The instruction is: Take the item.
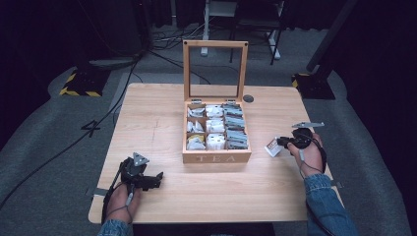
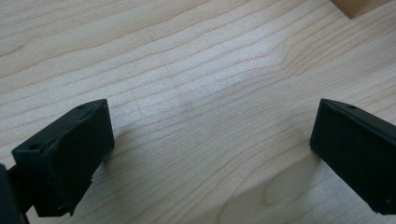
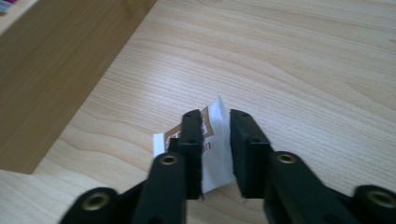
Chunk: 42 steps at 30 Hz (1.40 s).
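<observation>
A wooden tea box (image 1: pixel 216 158) marked TEA stands mid-table with its glass lid (image 1: pixel 215 69) raised and several tea bags in its compartments. To its right a white and brown tea bag packet (image 1: pixel 272 147) stands on the table between the jaws of my right gripper (image 1: pixel 281 142). In the right gripper view the packet (image 3: pixel 217 154) leans on the left jaw, with a gap to the other; the gripper (image 3: pixel 215 114) is slightly open. My left gripper (image 1: pixel 157 177) rests near the table's front left corner. Its jaws (image 2: pixel 212 135) stand wide open over bare wood.
The wooden table (image 1: pixel 157 113) stands on grey carpet, with cables and stand bases behind it. A small dark round cap (image 1: pixel 248 98) sits near the far edge. The box's side wall (image 3: pixel 60 70) stands close to my right gripper's left.
</observation>
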Tool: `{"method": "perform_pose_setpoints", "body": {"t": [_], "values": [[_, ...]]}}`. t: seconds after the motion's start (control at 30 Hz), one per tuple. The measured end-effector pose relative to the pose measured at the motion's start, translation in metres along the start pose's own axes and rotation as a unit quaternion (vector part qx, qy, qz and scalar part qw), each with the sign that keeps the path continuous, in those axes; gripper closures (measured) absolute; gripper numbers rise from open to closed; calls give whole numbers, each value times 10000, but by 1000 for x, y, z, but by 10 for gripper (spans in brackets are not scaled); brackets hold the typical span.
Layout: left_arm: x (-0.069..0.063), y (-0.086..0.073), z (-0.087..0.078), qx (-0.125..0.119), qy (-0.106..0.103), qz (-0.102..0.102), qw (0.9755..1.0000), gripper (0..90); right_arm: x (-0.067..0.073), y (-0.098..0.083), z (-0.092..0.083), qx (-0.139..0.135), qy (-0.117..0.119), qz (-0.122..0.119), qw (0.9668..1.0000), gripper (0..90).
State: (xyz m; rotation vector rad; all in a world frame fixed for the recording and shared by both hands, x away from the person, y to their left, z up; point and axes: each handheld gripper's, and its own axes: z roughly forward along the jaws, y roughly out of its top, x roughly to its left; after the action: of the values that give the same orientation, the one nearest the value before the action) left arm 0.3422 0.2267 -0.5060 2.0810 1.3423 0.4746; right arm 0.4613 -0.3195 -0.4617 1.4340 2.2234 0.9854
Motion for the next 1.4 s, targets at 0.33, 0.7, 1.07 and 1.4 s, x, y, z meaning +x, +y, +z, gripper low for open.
{"method": "perform_pose_setpoints", "body": {"t": [0.33, 0.7, 1.07, 1.4], "values": [[0, 0, 0, 0, -1, 1, 10000, 0, -2, -1, 0, -321, -80, -92, 9994, 503], [0, 0, 0, 0, 0, 1, 10000, 0, 4, 0, -21, -599, 154, -201, 9979, 470], [0, 0, 0, 1, 0, 2, 10000, 0, 12, -6, -48, -798, 488, -387, 9949, 467], [1, 1, 1, -24, 13, 20, 10000, 0, 34, -12, -69, -864, 678, -774, 9909, 464]]}}
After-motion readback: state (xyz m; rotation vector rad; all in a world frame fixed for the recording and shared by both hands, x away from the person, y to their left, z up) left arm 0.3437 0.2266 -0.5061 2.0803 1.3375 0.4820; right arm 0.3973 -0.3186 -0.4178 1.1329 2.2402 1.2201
